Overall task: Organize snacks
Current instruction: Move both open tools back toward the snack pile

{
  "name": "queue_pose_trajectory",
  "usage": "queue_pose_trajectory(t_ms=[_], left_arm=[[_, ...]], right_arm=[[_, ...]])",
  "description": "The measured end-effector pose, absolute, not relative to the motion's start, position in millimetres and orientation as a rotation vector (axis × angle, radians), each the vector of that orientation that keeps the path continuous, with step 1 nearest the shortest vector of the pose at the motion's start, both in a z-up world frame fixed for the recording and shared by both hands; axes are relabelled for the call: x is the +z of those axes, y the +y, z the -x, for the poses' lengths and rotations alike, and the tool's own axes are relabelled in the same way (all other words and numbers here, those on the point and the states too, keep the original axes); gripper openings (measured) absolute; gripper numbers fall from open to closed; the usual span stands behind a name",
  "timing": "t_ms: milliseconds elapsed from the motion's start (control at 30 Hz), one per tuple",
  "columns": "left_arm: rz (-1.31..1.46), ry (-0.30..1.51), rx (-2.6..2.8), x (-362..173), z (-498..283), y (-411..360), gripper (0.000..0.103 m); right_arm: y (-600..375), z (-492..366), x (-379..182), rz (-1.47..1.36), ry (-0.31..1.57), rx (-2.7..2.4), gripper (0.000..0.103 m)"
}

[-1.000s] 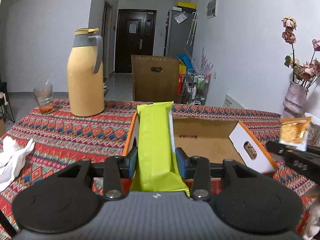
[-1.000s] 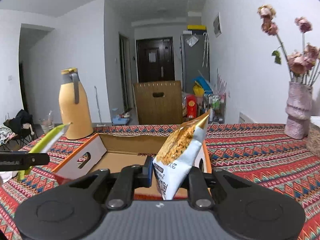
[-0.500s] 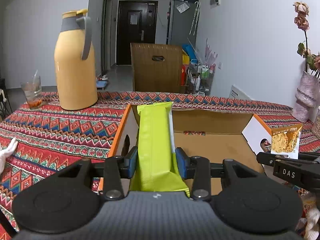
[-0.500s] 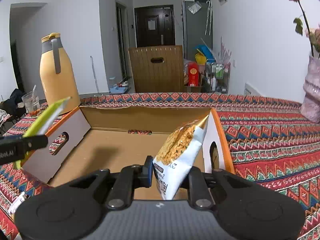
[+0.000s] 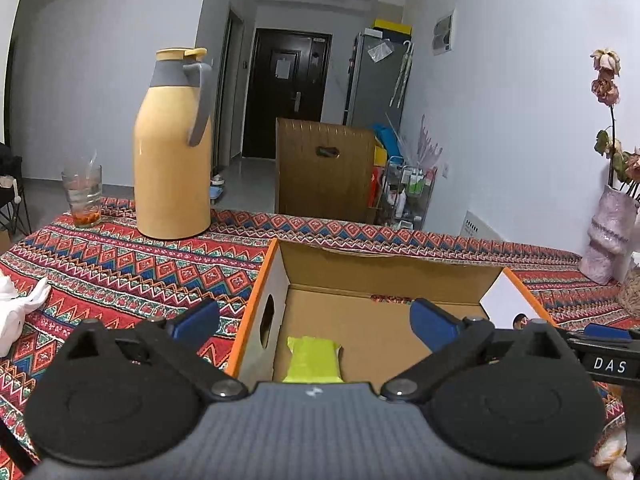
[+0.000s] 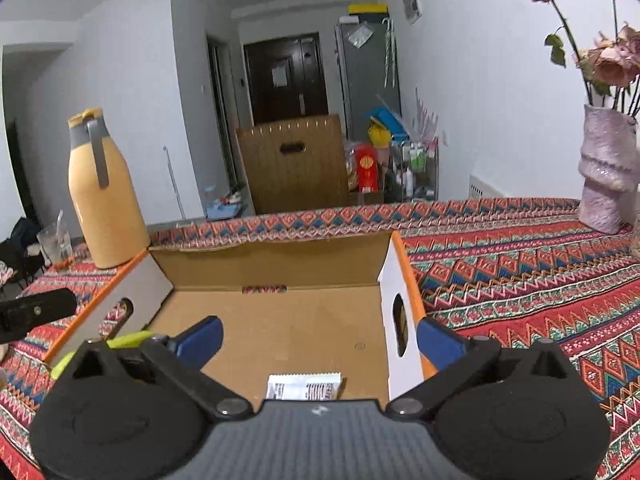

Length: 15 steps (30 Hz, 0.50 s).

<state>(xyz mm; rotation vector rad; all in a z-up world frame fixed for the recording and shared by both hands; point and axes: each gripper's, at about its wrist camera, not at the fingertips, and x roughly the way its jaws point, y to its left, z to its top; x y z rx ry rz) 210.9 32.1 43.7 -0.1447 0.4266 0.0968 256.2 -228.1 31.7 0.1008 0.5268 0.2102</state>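
Patterned table point(image 5: 120, 272) — box point(image 5: 384, 268), jug point(image 5: 172, 152)

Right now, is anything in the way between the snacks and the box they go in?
No. The green snack pack and the white snack bag already lie on the floor of the cardboard box. The left gripper and right gripper are opening, with nothing between their jaws.

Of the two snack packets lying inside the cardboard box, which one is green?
The green packet lies by the box's left wall, below the left gripper. The other, white with black print, lies nearer the right wall.
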Motion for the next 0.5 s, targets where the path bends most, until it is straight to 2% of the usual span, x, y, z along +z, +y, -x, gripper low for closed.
queue_pose_trajectory(t_ms=[500], left_arm=[[0.121,0.398,0.102,68,-172,21,0.103]], right_arm=[[-236,-222,62,-0.08,0.412,0.217,0.103]])
